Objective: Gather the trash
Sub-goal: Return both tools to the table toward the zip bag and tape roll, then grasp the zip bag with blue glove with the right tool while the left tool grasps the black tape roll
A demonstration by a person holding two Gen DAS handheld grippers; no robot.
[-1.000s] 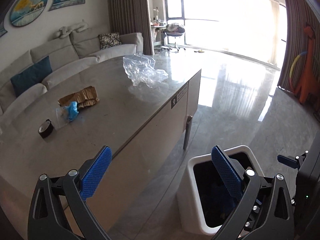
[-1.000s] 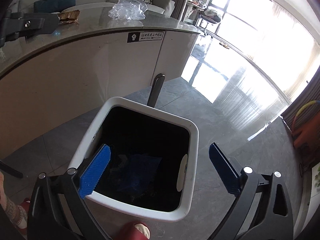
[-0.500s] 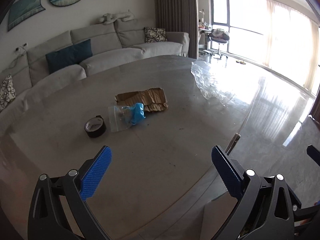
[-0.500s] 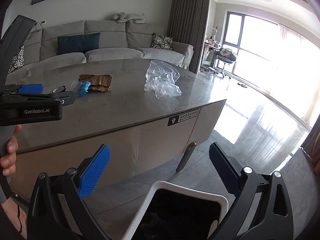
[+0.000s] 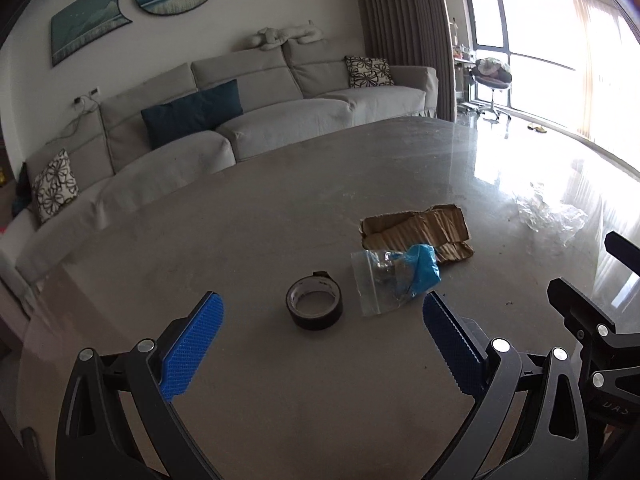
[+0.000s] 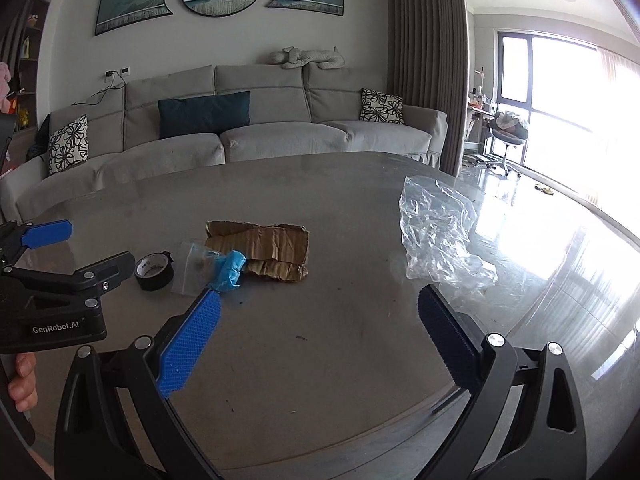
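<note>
1. Left wrist view: the left gripper [image 5: 320, 334] has its jaws spread wide and grips nothing. It has swung up from the white bin on the floor, which filled the lower frame a second ago, and now faces the grey table [image 5: 248, 216].
2. Just beyond the blue pads [image 5: 192, 346], in line with the gap between them, lies the roll of dark tape [image 5: 315, 305], flat on the table with its hole upward.
3. Right of the tape, just beside it, lies a clear zip bag [image 5: 378, 286] with a blue crumpled glove [image 5: 420, 268] on it. Behind the bag and touching it lies a torn piece of cardboard [image 5: 416, 230].
4. Far right of the tape, well apart, lies a crumpled clear plastic film [image 5: 552, 212].
5. Right wrist view: the right gripper [image 6: 318, 334] is likewise wide open and empty. It too has risen from over the bin mouth to table height; the film [image 6: 440, 236] sits just past its right pad, far right of the tape [image 6: 154, 272].
6. Reading: the bin has left both views, which suggests a drop-off is finished and a fresh pick is starting. Four pieces remain on the table, so collection is partly done.
</note>
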